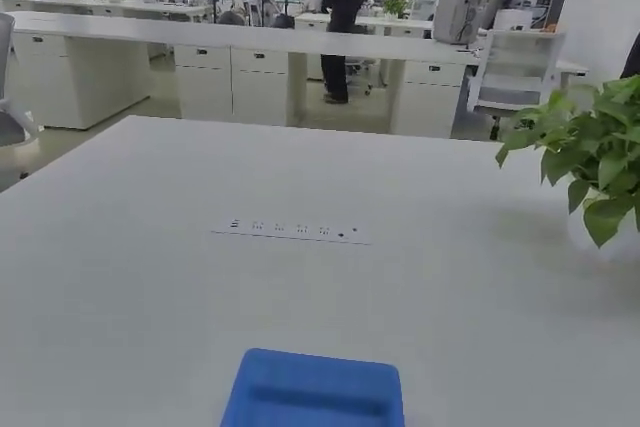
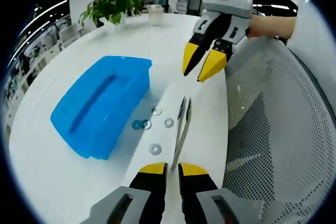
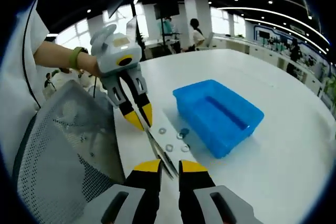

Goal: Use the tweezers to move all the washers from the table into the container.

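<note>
Sitting near the white table's [image 1: 150, 247] near edge, the blue container [image 2: 121, 108] has the left gripper [image 2: 173, 170] and right gripper [image 2: 199, 76] poised beside it. Both have their jaws narrowly parted: the right's are empty, and the left's hold cannot be told. Tweezers [image 2: 181, 124] lie along that edge between them, and washers [image 2: 168, 122] are scattered between tweezers and container.

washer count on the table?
5, clustered on the white table between the blue plastic container and metal tweezers: four silver washers, one blue washer nearest the container. None look hidden.
</note>
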